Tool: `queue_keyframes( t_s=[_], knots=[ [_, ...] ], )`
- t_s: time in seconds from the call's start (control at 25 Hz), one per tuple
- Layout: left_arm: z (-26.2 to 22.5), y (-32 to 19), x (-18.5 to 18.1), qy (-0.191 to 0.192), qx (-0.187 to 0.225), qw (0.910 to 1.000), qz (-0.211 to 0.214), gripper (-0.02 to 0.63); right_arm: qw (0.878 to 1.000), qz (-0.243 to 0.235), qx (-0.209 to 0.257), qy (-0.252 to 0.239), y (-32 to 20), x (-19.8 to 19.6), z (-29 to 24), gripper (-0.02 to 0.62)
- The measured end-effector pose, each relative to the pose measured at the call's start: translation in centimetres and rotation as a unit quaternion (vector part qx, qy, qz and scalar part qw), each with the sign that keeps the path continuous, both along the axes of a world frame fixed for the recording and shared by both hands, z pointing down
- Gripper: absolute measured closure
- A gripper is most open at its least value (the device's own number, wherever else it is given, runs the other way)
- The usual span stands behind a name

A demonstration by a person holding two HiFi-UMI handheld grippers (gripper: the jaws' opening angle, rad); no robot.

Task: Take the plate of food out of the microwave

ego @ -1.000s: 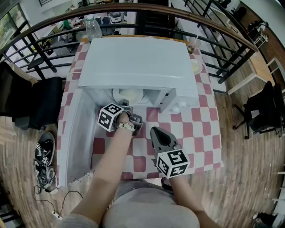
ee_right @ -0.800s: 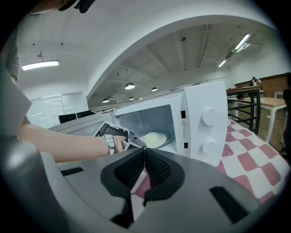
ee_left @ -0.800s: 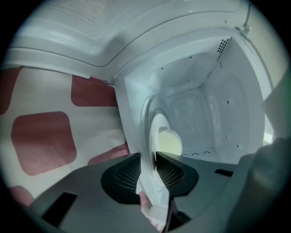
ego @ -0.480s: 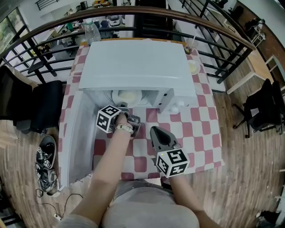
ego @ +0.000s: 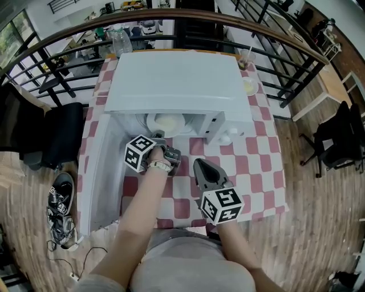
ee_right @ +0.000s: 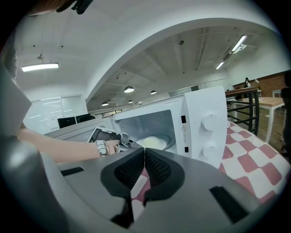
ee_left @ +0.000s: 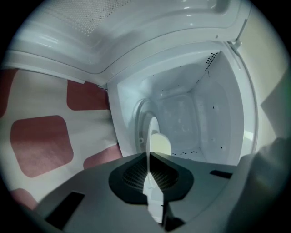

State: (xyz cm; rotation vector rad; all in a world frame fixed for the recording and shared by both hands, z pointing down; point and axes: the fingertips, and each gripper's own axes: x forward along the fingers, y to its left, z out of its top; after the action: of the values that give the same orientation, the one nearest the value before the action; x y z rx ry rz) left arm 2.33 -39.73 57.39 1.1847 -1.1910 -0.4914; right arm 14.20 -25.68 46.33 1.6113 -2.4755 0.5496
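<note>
Closed down from half open a second ago, with left gripper [ee_left: 148,159] fingers now clenched on the near rim of the plate [ego: 150,122], inside the open microwave [ego: 177,80], pale food [ee_left: 160,143] on it. Reaches in from a bare forearm [ego: 142,211] stretched forward, marker cube [ego: 140,152] on top. Holds the right gripper [ee_right: 144,154] back over the red-and-white checked desk [ego: 256,171], fingers pressed together on nothing, aimed at the microwave. Door [ego: 100,177] swung out left; beyond, dark railing [ego: 171,10], wood floor [ego: 319,217], shoes [ego: 59,197] at left
</note>
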Motion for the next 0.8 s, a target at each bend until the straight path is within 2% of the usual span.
queue_keyframes(
  t_s=[0.36, 0.8],
  knots=[
    [-0.7, 1.3, 0.2, 0.008, 0.015, 0.9998, 0.013, 0.594, 1.000, 0.003, 0.014, -0.005, 0.7, 0.0, -1.1, 0.569],
    [-3.1, 3.5, 0.3, 0.036, 0.057, 0.9976, 0.016, 0.594, 0.999, -0.008, 0.031, 0.000, 2.2, -0.9, -2.4, 0.569]
  ],
)
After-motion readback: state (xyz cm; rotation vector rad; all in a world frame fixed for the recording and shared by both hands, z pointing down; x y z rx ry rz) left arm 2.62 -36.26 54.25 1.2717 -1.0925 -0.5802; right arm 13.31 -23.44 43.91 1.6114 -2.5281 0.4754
